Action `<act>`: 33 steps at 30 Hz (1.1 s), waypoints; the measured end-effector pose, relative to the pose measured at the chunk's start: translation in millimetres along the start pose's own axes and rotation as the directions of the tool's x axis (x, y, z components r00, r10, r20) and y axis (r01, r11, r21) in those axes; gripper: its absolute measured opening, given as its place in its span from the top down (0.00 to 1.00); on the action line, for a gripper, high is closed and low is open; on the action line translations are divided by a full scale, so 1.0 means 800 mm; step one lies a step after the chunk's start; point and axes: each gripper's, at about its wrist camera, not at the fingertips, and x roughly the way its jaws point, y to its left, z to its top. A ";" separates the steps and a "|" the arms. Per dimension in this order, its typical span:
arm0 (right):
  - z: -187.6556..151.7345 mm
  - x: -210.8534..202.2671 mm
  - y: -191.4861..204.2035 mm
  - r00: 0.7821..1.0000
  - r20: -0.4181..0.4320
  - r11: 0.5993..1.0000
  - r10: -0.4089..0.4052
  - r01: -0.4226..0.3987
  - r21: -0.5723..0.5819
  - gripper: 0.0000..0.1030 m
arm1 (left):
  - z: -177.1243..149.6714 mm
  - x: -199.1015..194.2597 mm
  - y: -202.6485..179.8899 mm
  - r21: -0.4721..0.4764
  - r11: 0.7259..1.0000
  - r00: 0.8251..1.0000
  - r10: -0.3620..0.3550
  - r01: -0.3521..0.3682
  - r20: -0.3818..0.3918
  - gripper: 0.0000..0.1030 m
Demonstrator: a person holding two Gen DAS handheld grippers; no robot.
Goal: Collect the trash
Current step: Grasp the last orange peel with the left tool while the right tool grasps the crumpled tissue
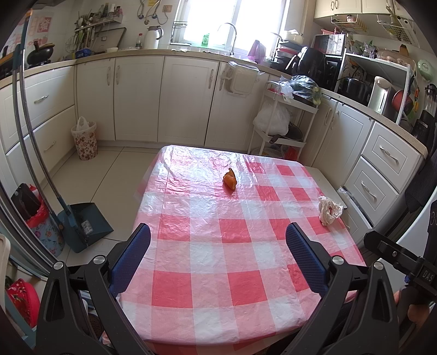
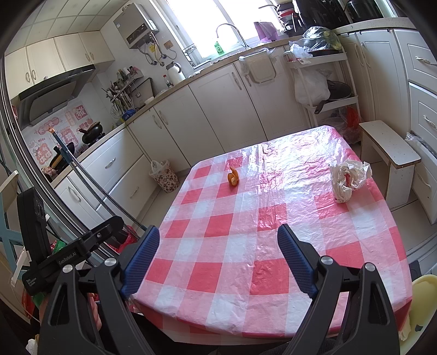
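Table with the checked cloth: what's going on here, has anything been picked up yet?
Not yet. A person holds a two-finger tool in each hand at the near edge of the table. The left tool and right tool both stand open and empty. Two pieces of trash lie on the cloth untouched: an orange peel toward the far middle and a crumpled white plastic bag near the right edge. A floral wastebasket stands on the floor by the cabinets.

This is a home kitchen. Cream cabinets (image 1: pixel 185 98) run under a long counter along the far wall, with a sink faucet (image 1: pixel 228 34) below a bright window (image 1: pixel 232 19). A range hood (image 2: pixel 52 92) hangs over a black wok (image 2: pixel 91 133) at left. A red-and-white checked tablecloth (image 1: pixel 232 259) covers the near desk, and a floral wastebasket (image 1: pixel 84 140) stands on the tiled floor (image 1: pixel 109 174).
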 end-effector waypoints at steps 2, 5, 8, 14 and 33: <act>0.001 0.000 -0.001 1.000 -0.001 1.000 0.000 0.000 0.000 0.18 | 0.002 0.001 -0.001 0.001 1.000 1.000 0.000 0.000 -0.001 0.07; 0.001 -0.001 -0.002 1.000 -0.005 1.000 -0.001 0.001 0.004 0.18 | 0.003 0.002 0.001 -0.012 1.000 1.000 -0.005 0.005 -0.001 0.07; 0.007 0.002 -0.010 1.000 -0.015 1.000 0.000 0.000 0.023 0.18 | 0.005 0.005 0.020 -0.053 0.999 1.000 -0.016 0.015 -0.023 0.07; 0.043 0.026 -0.032 0.999 -0.005 0.999 -0.044 0.044 0.027 0.18 | 0.018 0.049 0.062 -0.156 0.987 0.991 -0.053 0.033 -0.120 0.07; 0.091 0.158 -0.188 0.917 -0.195 0.935 -0.349 0.356 0.001 0.18 | 0.097 0.287 -0.017 0.006 0.998 0.957 -0.052 0.056 -0.286 0.07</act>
